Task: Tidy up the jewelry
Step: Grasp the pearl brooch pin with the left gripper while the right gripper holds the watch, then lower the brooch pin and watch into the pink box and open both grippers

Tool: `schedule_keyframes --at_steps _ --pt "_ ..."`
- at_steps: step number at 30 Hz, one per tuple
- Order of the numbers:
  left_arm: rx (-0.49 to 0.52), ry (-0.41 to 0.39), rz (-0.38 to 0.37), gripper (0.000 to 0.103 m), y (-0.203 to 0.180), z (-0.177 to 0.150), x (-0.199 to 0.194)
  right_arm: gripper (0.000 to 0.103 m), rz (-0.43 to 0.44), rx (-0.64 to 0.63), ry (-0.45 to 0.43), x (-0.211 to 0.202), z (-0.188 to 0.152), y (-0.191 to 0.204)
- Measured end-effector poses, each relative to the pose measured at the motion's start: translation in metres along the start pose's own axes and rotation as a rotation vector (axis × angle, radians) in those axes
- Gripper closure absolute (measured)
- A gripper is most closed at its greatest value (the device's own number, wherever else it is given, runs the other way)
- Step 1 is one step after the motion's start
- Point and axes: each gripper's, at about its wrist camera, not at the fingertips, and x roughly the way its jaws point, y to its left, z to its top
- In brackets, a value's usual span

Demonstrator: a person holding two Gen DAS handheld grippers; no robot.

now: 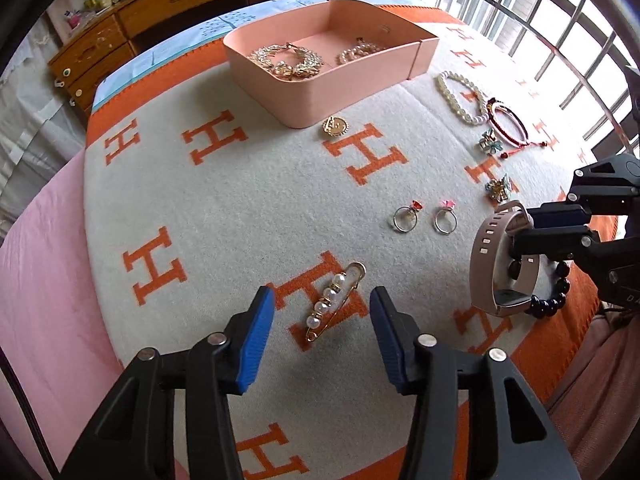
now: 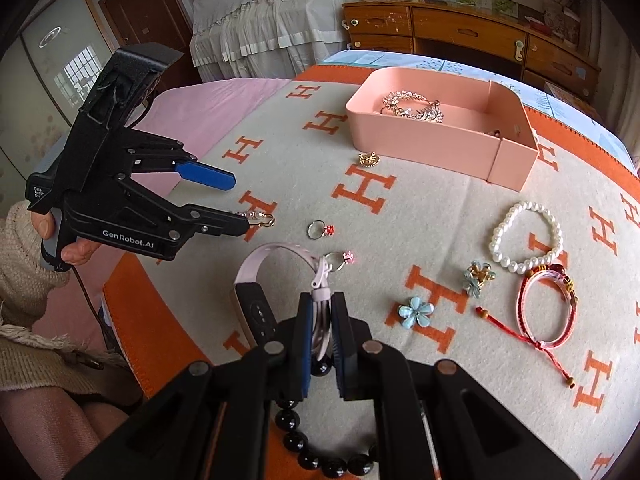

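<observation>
Two grippers are being held over the blanket (image 1: 248,200). The left gripper (image 1: 322,312) is being kept with fingers apart around the pearl pin (image 1: 334,302), pads clear of it. The right gripper (image 2: 322,332) is being kept clamped on the pink watch strap (image 2: 320,280), near the black bead bracelet (image 2: 296,432), which is partly hidden. Beyond the pin, the pink tray (image 1: 320,96) is being filled; its contents are partly hidden by its wall
</observation>
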Motion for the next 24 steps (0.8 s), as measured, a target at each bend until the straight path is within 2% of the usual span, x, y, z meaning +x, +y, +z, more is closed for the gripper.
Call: schedule_keyframes --at_steps 3,8,10,12,16,18,24 --pt "0.023 0.042 -0.012 0.072 -0.004 0.001 0.007 0.094 0.012 -0.003 0.001 0.002 0.001 0.000" --pt "0.040 0.070 -0.022 0.074 -0.005 0.007 0.013 0.094 0.019 0.008 -0.005 0.001 -0.001 -0.005" --pt "0.035 0.075 -0.009 0.082 -0.003 0.007 0.013 0.094 0.022 0.013 -0.008 0.000 -0.001 -0.007" --pt "0.013 0.090 -0.008 0.095 -0.001 0.010 0.014 0.094 0.026 0.019 -0.008 0.000 -0.001 -0.009" --pt "-0.019 0.090 0.019 0.098 -0.007 0.010 0.012 0.094 0.032 0.025 -0.012 -0.002 -0.002 -0.011" --pt "-0.058 0.067 0.016 0.098 -0.010 0.011 0.006 0.094 0.034 0.027 -0.020 -0.004 -0.001 -0.011" --pt "-0.137 -0.071 0.033 0.098 -0.018 0.024 -0.040 0.094 0.020 0.052 -0.084 -0.021 0.003 -0.013"
